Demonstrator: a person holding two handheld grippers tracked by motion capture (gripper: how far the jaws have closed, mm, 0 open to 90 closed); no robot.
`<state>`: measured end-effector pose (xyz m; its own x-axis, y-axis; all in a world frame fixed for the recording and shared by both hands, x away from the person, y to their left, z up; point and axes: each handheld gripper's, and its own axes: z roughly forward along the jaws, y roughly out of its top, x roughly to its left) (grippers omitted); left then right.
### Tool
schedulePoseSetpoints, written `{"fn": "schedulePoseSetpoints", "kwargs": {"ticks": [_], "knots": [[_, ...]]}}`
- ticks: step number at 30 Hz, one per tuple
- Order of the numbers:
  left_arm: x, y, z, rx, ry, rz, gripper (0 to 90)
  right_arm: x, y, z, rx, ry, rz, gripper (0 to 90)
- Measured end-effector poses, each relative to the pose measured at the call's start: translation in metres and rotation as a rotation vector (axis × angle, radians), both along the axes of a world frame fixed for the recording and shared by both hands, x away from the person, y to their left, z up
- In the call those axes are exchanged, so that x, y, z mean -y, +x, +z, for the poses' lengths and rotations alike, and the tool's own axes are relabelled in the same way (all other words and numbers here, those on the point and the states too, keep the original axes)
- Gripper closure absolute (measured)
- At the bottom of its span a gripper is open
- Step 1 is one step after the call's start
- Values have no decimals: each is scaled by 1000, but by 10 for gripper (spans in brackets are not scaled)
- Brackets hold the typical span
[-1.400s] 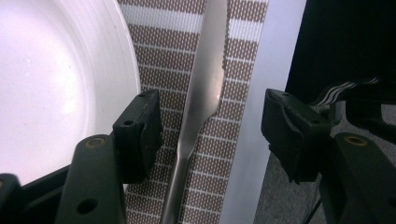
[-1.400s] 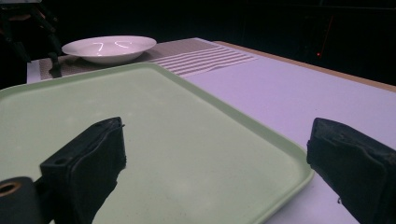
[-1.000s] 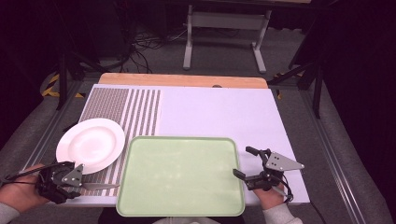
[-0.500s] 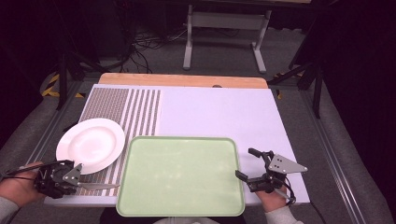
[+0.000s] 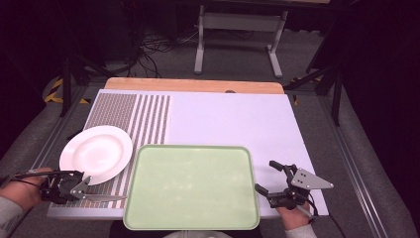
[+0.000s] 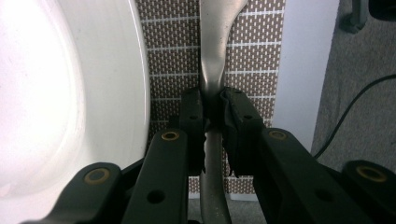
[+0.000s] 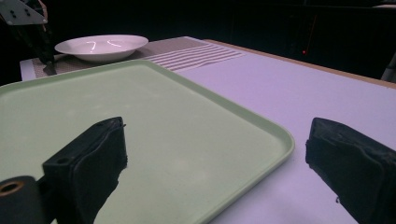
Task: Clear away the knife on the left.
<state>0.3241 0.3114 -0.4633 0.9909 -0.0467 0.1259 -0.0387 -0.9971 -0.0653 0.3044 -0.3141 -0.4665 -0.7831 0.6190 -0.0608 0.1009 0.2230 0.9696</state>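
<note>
Left gripper (image 5: 81, 187) at the surface's (image 5: 228, 124) near-left corner: my jaws are clenched on the handle of a metal utensil (image 6: 212, 74). The utensil lies flat on the brown patterned mat (image 5: 111, 111), just beside the near rim of the white plate (image 5: 96, 153); which kind of utensil, I cannot tell. Right gripper (image 5: 270, 178) near the near-right corner: jaws released, spread wide, straddling the right edge of the green tray (image 5: 190, 186), gripping nothing.

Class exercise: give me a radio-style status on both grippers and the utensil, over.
Left gripper shut on metal utensil, beside white plate. Right gripper open, empty, at green tray right edge. Nothing in the way.
</note>
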Motion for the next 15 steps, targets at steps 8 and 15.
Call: {"fn": "schedulePoseSetpoints", "kwargs": {"ticks": [8, 15], "knots": [[0, -2, 0, 17, 3, -7, 801, 1, -1, 0, 1, -2, -1, 57], [-1, -5, -1, 35, -10, -5, 803, -1, 0, 0, -2, -1, 4, 57]]}}
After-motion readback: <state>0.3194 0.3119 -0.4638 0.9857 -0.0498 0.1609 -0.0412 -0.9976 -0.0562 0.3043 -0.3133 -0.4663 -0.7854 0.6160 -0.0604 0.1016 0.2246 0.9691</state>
